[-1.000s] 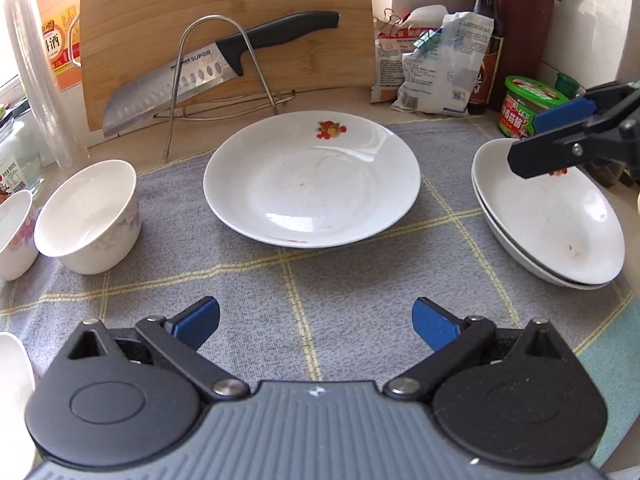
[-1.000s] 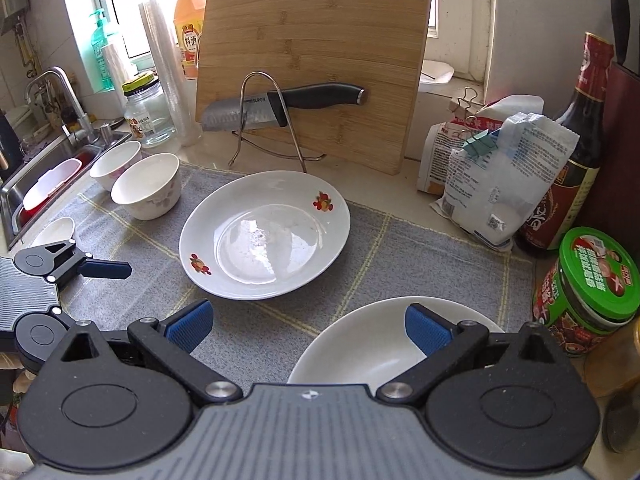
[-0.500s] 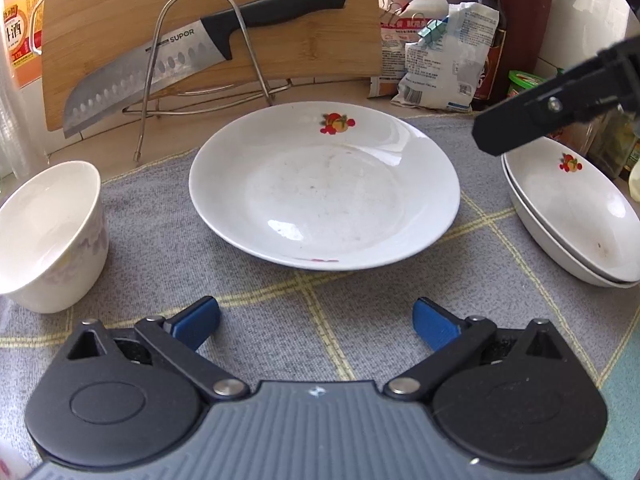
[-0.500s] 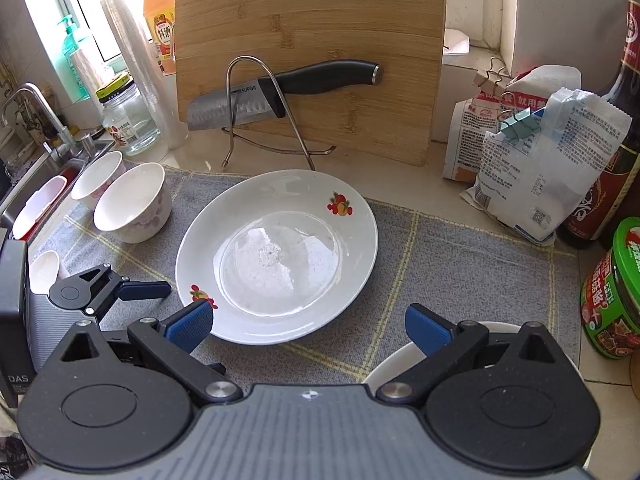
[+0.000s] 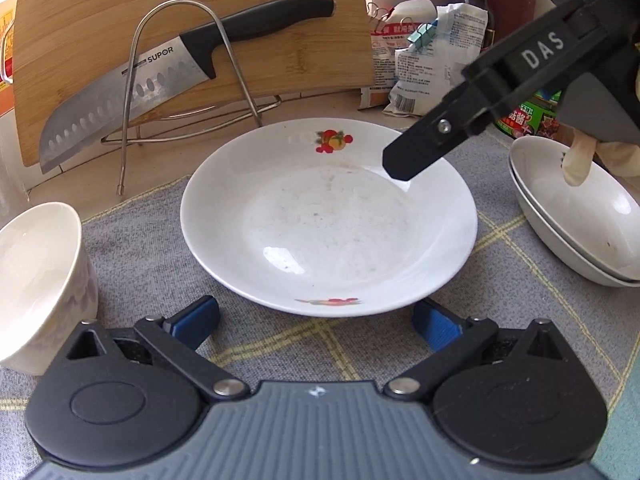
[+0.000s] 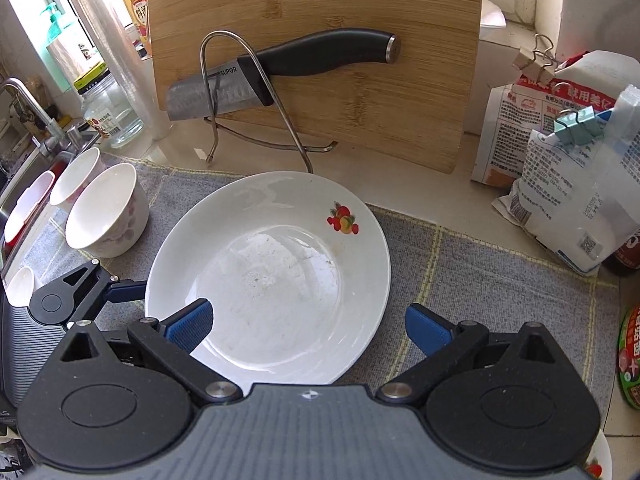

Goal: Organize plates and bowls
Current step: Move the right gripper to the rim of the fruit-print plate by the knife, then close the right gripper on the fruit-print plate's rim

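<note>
The fruit-print plate (image 6: pixel 276 280) lies flat on the grey mat (image 6: pixel 500 280), between my grippers. Its low rim could slip my pads and skid toward the bowl (image 6: pixel 106 212). My right gripper (image 6: pixel 308 326) hovers above, jaws wide; my left gripper (image 5: pixel 316 322) waits low at the near rim, also spread.

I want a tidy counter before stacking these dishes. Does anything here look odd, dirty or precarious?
Two things. The middle plate shows dried whitish smears and specks across its well, so it looks unwashed. The knife hangs slanted through the wire rack, blade bare against the cutting board.
</note>
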